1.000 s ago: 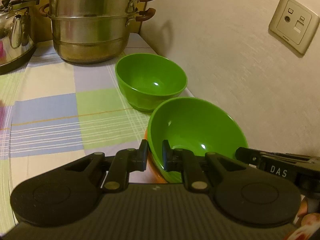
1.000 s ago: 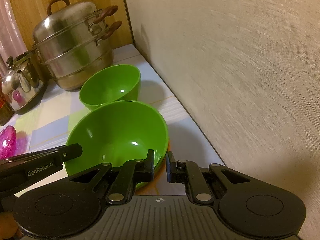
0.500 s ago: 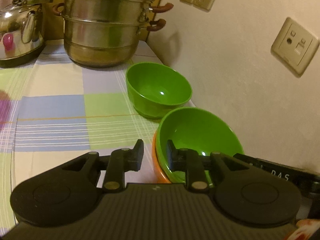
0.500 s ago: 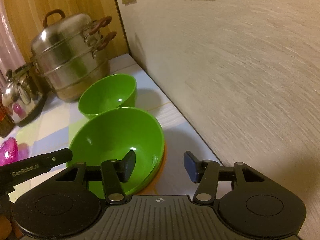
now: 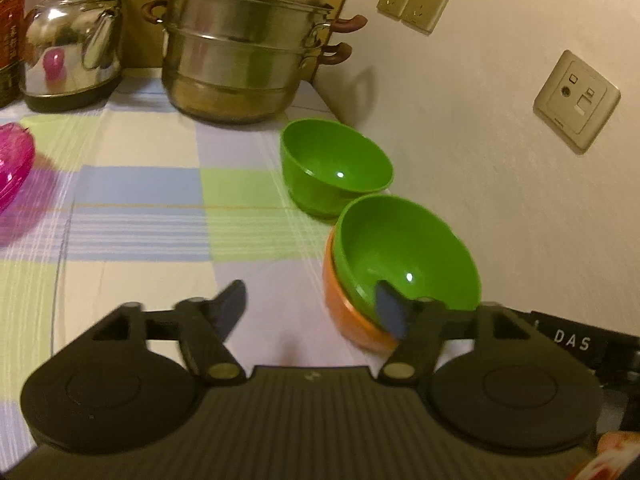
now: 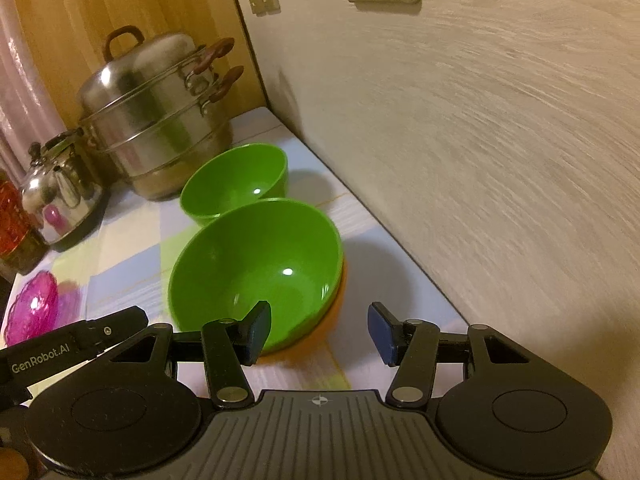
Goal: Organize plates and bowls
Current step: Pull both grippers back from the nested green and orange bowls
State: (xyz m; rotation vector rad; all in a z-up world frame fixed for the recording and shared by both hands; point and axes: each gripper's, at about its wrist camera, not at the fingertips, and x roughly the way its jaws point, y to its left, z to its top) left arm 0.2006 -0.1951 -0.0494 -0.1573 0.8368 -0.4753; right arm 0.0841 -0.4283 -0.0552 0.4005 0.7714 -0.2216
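Observation:
A green bowl (image 5: pixel 404 248) sits nested in an orange bowl (image 5: pixel 352 316) on the checked cloth by the wall; both show in the right wrist view, green bowl (image 6: pixel 256 268) in orange bowl (image 6: pixel 316 340). A second green bowl (image 5: pixel 334 170) stands alone just behind them, also in the right wrist view (image 6: pixel 236 182). My left gripper (image 5: pixel 312 312) is open and empty, just in front of the stack, slightly left of it. My right gripper (image 6: pixel 320 332) is open and empty, at the stack's near right side.
A tall steel steamer pot (image 5: pixel 244 44) and a steel kettle (image 5: pixel 68 44) stand at the back. A pink glass dish (image 5: pixel 12 164) lies at the left. The wall (image 5: pixel 500 152) with sockets runs close along the right of the bowls.
Both grippers have opened, let go of the nested bowls' rim and drawn back and up. The stack stays by the wall.

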